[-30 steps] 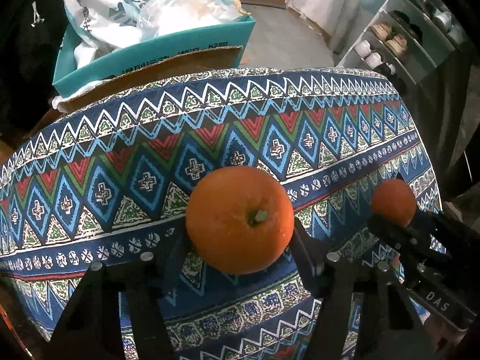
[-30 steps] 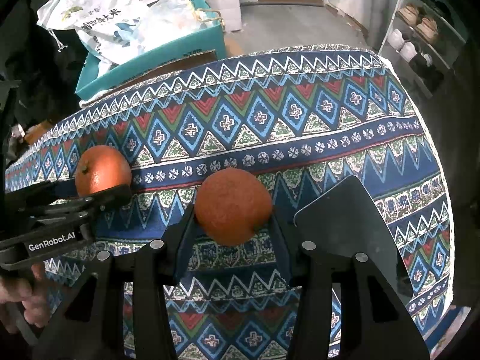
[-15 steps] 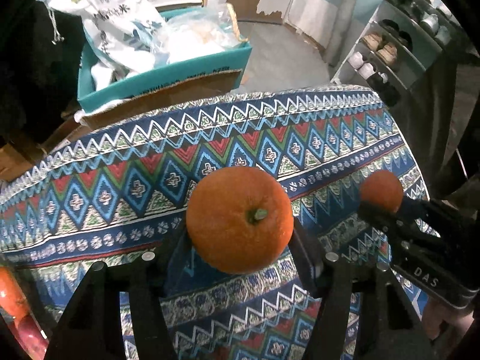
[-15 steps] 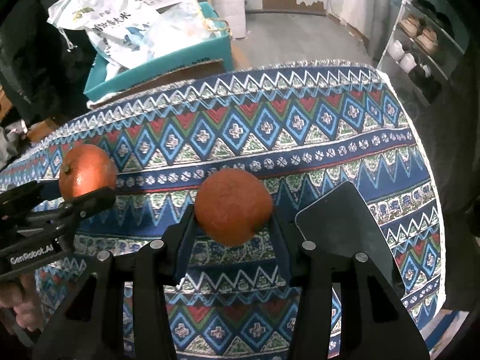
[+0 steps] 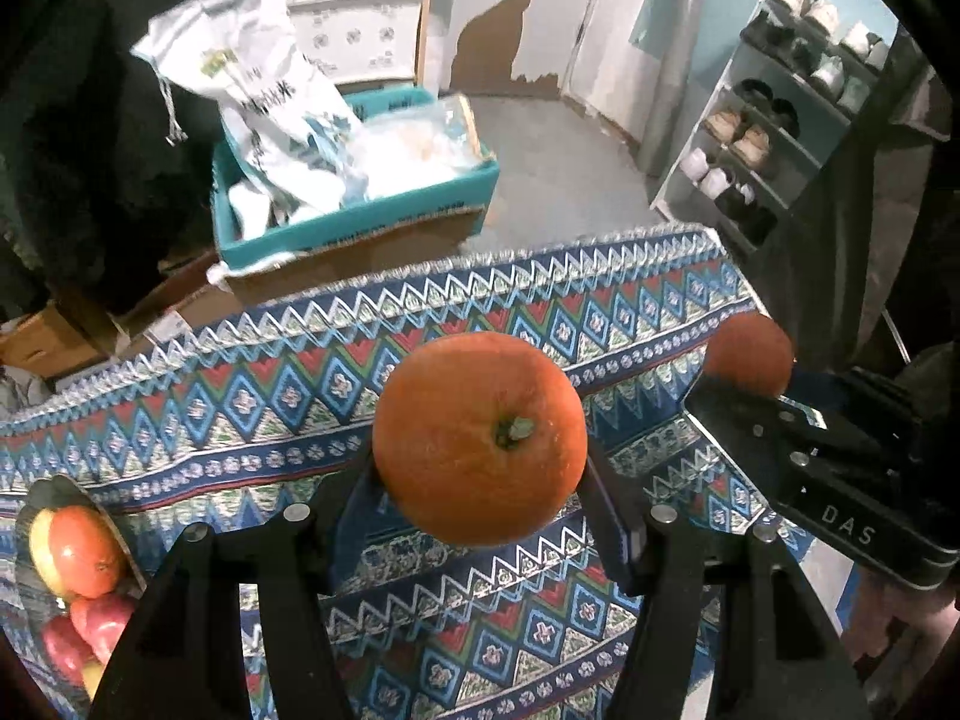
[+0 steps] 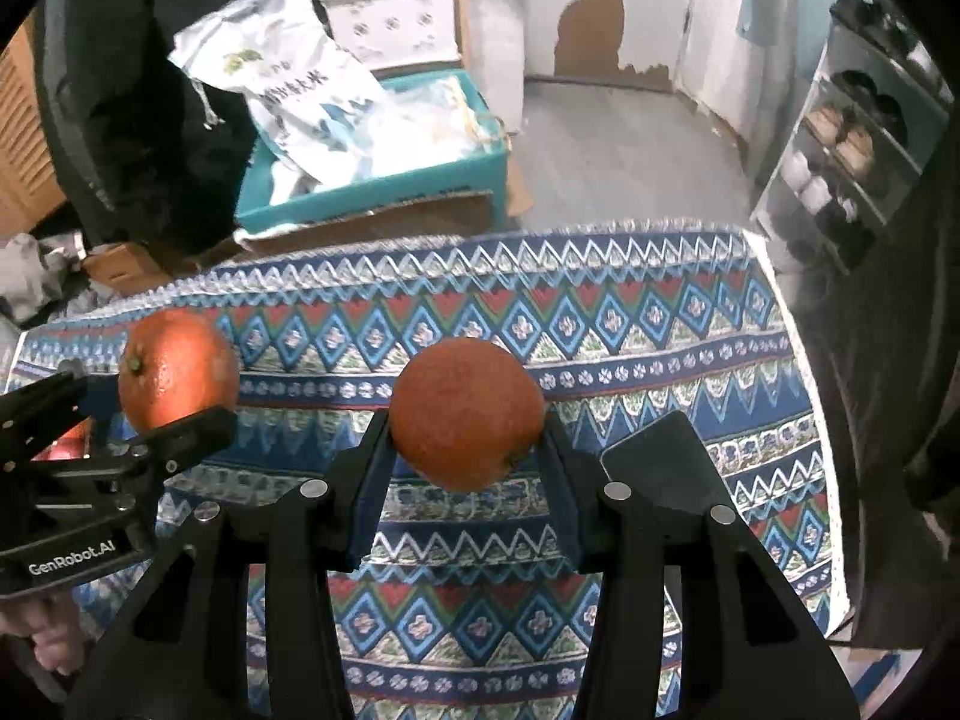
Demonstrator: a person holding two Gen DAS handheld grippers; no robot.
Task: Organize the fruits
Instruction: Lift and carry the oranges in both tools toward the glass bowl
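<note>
In the left wrist view, a plate (image 5: pixel 57 489) sits at the lower left edge of the frame, holding red and yellow fruit (image 5: pixel 81 549). At the centre of the frame, the left gripper (image 5: pixel 480 480) pinches a large orange (image 5: pixel 480 438) between its two fingers (image 5: pixel 354 510); the orange sits at the fingertips with its green stem turned toward the camera, and it hangs clear above the patterned cloth (image 5: pixel 240 396) that covers the counter. At the right of the frame, the right gripper (image 5: pixel 747 381) shows from the side, with a smaller orange (image 5: pixel 747 354) at its tip.

In the right wrist view, the left gripper shows at the left edge of the frame, its dark fingers closed on the large orange. At the centre, the right gripper pinches the smaller orange, which is wedged between the two fingertips, one pad on each flank, and is held above the cloth. Just to the right of those fingers, a flat dark slab (image 6: pixel 666 468) lies on the cloth. In the upper left of the frame, beyond the counter, a teal box (image 6: pixel 372 180) on the floor holds white bags (image 6: pixel 300 96). A shoe rack (image 6: pixel 852 144) stands at the right edge.
</note>
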